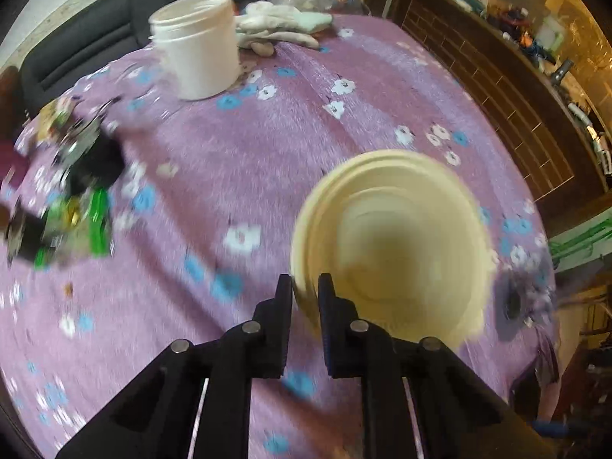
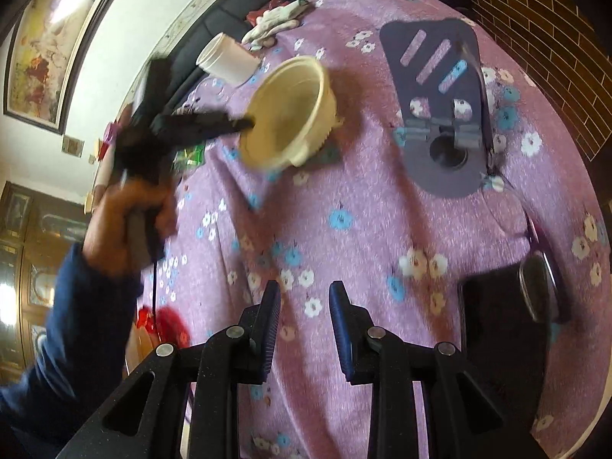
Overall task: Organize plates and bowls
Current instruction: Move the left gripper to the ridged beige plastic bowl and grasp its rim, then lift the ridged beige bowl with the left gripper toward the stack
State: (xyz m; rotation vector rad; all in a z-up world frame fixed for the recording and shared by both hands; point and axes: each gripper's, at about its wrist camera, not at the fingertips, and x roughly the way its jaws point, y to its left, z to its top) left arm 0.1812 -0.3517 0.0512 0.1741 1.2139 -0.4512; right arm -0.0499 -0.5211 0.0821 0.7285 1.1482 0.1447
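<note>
Left claw [image 1: 304,287]: clenched on the near rim of the cream bowl, one finger outside the wall, the other inside; seen from the right wrist view as a blurred black tool [image 2: 244,124] reaching in from the left side of the table.
Cream bowl [image 1: 394,244]: looks like several nested bowls, judging by the stepped rims; tilted, opening turned toward the left claw; over the middle of the table, whether its base touches the cloth cannot be told.
Right claw [image 2: 304,298]: released, nothing between the blue ribbed pads, hovering over the near part of the table, well apart from the bowl.
Hand [image 2: 126,222]: wrapped around the left tool's grip, dark blue sleeve [image 2: 76,325] below it, at the left edge of the table.
Table [image 1: 237,160]: covered with a purple cloth printed with white and blue flowers.
White jar [image 1: 197,44]: upright, lid off, near the far edge, beyond the bowl.
White gloves [image 1: 279,26]: heaped at the far edge, just beside the jar.
Grey slotted stand [image 2: 440,107]: flat on the cloth toward the right side, near the bowl but apart.
Black phone [image 2: 501,321]: near the right edge, close to the right claw.
</note>
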